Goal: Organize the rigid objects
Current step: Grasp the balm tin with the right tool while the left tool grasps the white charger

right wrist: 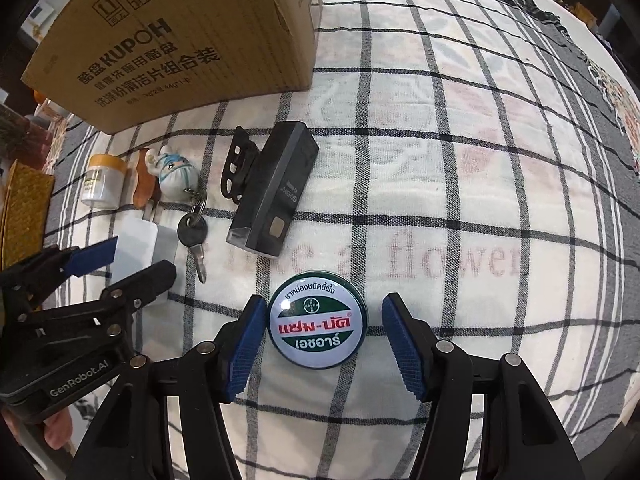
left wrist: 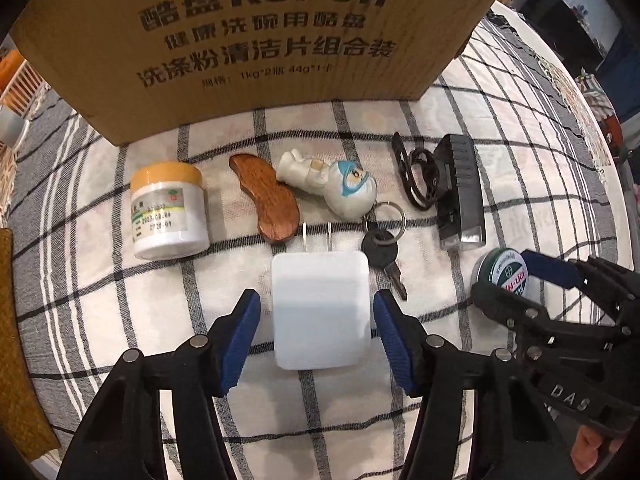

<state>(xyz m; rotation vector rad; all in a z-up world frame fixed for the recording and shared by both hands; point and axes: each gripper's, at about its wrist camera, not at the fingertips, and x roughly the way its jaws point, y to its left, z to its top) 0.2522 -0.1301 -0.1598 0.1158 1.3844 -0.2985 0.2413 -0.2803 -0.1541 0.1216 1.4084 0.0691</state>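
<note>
1 charger in spread left claw | 1 tin in spread right claw | 1 box

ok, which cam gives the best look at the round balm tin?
Right wrist view: the balm tin sits centred between the right gripper pads, lid label fully readable. The left wrist view catches it only at its right edge, partly hidden behind the right gripper's fingers.
</note>
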